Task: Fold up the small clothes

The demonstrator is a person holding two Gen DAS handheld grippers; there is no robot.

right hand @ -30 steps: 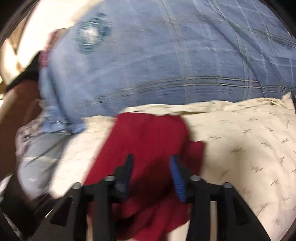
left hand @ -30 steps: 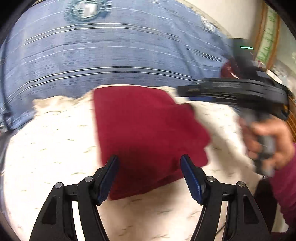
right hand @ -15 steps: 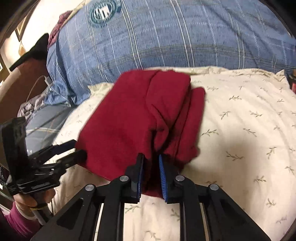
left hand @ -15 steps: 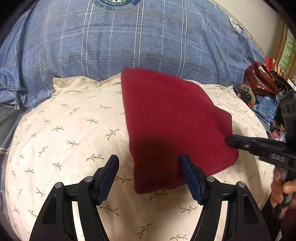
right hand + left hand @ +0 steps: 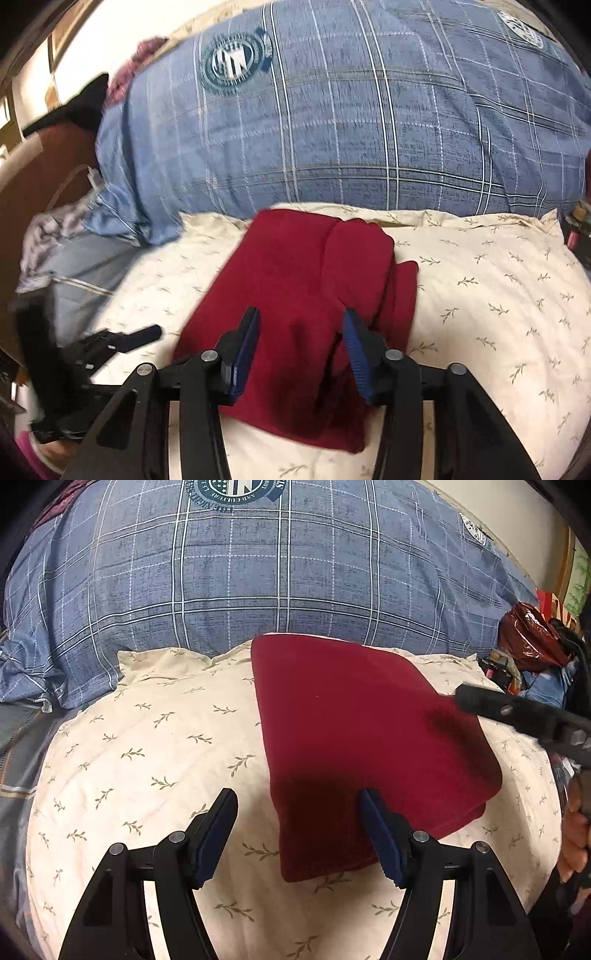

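Folded dark red knit garment lies flat on cream leaf-print pillow, ahead of both tongs. Left tongs stand apart, empty. Right tongs stand apart above the garment's near edge, gripping nothing.

Left wrist view: you are looking forward and down along the left gripper, close above the cream pillow, with the blue plaid pillow filling the upper frame. Right wrist view: you are looking from the opposite side along the right gripper, equally near. Both views are sharing the red folded garment at centre, each catching the other gripper at a frame edge.
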